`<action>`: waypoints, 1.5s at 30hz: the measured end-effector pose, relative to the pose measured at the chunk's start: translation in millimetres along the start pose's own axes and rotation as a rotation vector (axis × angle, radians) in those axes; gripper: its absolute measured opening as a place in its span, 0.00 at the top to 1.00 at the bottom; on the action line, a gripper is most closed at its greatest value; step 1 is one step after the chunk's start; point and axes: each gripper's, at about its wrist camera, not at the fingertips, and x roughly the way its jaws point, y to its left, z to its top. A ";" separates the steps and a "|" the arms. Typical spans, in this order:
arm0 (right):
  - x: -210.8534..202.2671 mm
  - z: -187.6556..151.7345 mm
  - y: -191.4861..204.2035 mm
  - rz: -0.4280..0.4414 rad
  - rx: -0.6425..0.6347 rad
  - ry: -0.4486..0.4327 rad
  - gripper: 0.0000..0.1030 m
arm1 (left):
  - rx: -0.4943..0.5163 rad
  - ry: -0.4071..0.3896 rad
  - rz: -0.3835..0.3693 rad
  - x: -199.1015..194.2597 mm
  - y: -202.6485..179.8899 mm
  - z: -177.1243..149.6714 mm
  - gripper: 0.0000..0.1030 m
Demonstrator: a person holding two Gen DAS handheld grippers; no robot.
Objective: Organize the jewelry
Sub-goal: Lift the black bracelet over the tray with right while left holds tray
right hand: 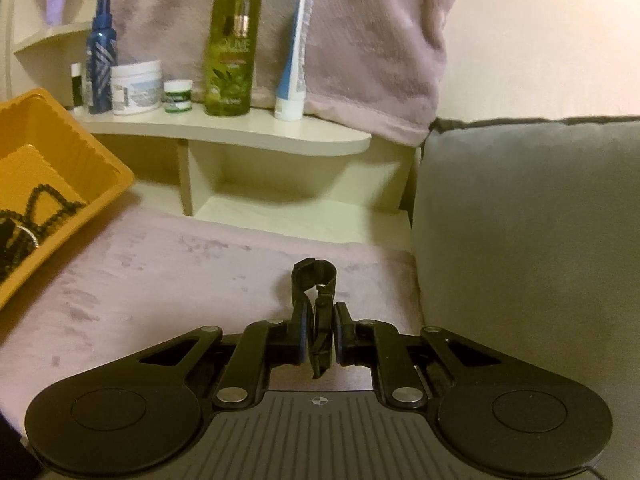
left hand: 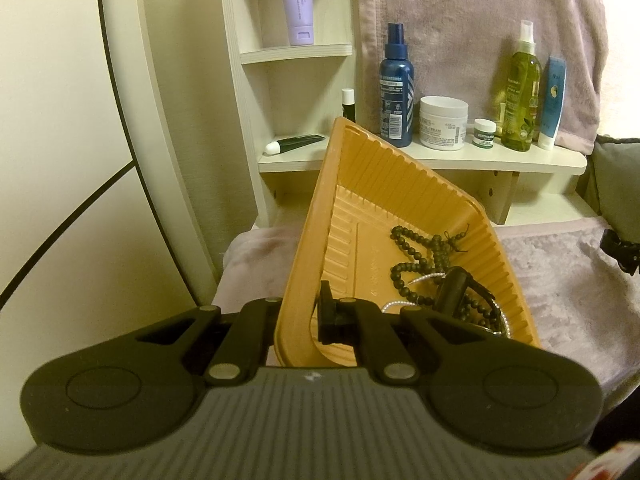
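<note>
One orange tray (left hand: 400, 184) holds a heap of dark bead strings (left hand: 424, 256), too tangled to count, and one thin silvery chain (left hand: 404, 304). On the shelf (left hand: 480, 158) stand two spray bottles (left hand: 396, 92), two jars (left hand: 443, 122), one blue tube (left hand: 553, 102) and one small stick (left hand: 348, 105); one dark tube (left hand: 296, 144) lies flat. One lilac tube (left hand: 298, 0) stands higher up. One black strap (right hand: 316, 284) is seen in the right wrist view.

Dim, warm yellowish indoor light, soft shadows under the shelf (right hand: 224, 132), strong fisheye bending and dark corners at the edges, slight motion blur in the right wrist view, grainy throughout
</note>
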 end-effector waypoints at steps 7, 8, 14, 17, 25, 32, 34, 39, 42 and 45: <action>-21.8 11.5 14.0 0.052 -0.017 -0.036 0.87 | -0.001 0.000 -0.001 -0.4 -0.7 0.2 0.95; -24.2 13.5 16.4 0.062 -0.020 -0.041 0.87 | -0.002 0.000 -0.002 -0.4 -0.8 0.2 0.95; -38.0 29.1 35.7 0.126 -0.044 -0.076 0.87 | -0.002 -0.001 -0.003 -1.3 -1.0 0.1 0.95; -43.0 37.9 45.2 0.162 -0.051 -0.094 0.87 | -0.002 -0.001 -0.003 -1.3 -1.6 0.2 0.95; -50.1 58.0 72.3 0.248 -0.066 -0.118 0.87 | -0.004 -0.001 -0.003 -1.6 -1.8 0.1 0.95; -53.6 69.9 96.7 0.320 -0.098 -0.128 0.87 | -0.006 -0.002 -0.005 -2.1 -2.0 0.3 0.95; -55.1 73.1 103.8 0.341 -0.106 -0.130 0.87 | -0.005 -0.002 -0.005 -2.1 -2.6 0.0 0.95; -57.4 81.5 121.3 0.391 -0.120 -0.135 0.87 | -0.007 -0.002 -0.006 -2.4 -2.2 0.1 0.95; -57.4 86.5 131.8 0.423 -0.127 -0.134 0.87 | -0.007 -0.002 -0.006 -2.2 -2.2 0.0 0.95; -56.7 89.9 141.6 0.452 -0.133 -0.126 0.87 | -0.009 -0.002 -0.008 -2.1 -1.7 0.1 0.95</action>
